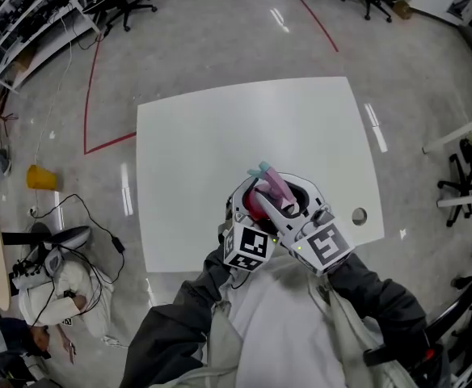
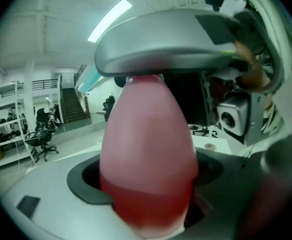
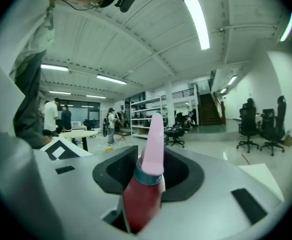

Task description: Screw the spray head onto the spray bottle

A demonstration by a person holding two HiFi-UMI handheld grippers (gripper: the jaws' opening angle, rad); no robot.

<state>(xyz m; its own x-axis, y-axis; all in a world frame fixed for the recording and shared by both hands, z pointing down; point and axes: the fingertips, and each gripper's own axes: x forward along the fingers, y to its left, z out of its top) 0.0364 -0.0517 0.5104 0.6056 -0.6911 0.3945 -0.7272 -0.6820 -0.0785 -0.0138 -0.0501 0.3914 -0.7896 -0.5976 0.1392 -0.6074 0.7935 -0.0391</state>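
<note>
Both grippers are held close together over the near edge of the white table (image 1: 220, 136). My left gripper (image 1: 250, 208) is shut on a red, egg-shaped spray bottle (image 2: 148, 159), which fills the left gripper view between the upper and lower jaw. My right gripper (image 1: 294, 207) is shut on the spray head (image 3: 148, 174), which has a red base, a teal collar and a long pink nozzle pointing up. In the head view the pink spray head (image 1: 275, 186) lies just above the bottle (image 1: 256, 207), between the two marker cubes. Whether the two parts touch is hidden.
The table has a round hole (image 1: 359, 215) near its right front corner. A yellow object (image 1: 42, 177) and cables lie on the floor to the left, and office chairs (image 1: 127, 2) stand at the back. Several people stand far off in the right gripper view.
</note>
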